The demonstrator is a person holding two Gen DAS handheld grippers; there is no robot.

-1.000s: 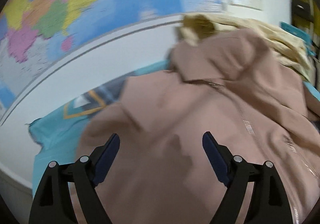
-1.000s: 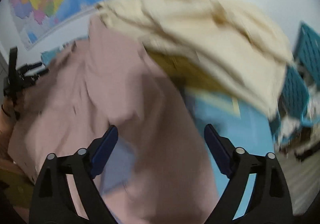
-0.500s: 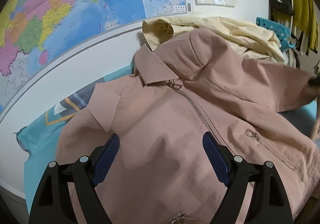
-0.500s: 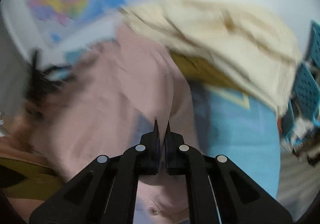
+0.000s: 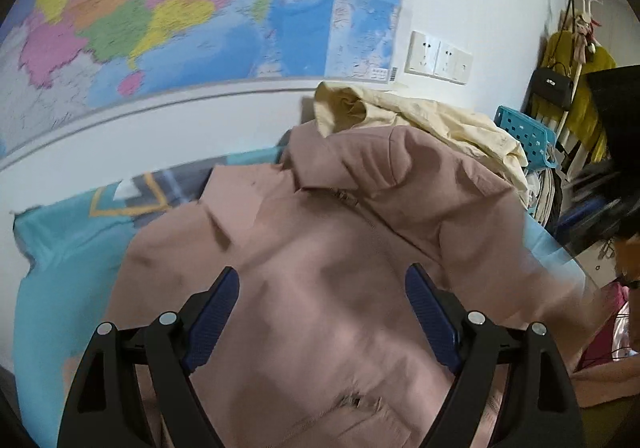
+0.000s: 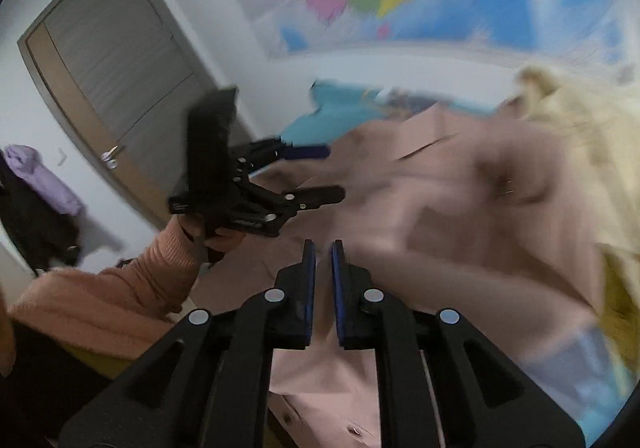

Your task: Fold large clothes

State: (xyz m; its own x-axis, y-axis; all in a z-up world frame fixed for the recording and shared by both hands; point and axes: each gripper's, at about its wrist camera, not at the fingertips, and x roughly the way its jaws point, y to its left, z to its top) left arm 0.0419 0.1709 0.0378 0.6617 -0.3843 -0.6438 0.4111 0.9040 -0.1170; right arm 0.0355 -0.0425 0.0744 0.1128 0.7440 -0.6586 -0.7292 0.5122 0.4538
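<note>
Two grippers hover over the jacket (image 5: 320, 240) — the left gripper (image 5: 322, 304) spread wide and empty, the right gripper (image 6: 322, 260) nearly together, its jaws opening with no cloth between. The jacket lies front up on a sheet (image 5: 52, 248), with a coat (image 5: 440, 119) just behind its collar. I judge it best to pinch a sleeve edge low and pull slowly — keeping the coat out of the fold.

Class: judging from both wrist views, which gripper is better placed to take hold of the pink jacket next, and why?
Left, probably. The left gripper hangs open directly over the pink jacket. The right gripper has narrow, opening jaws with no cloth visibly between them.
</note>
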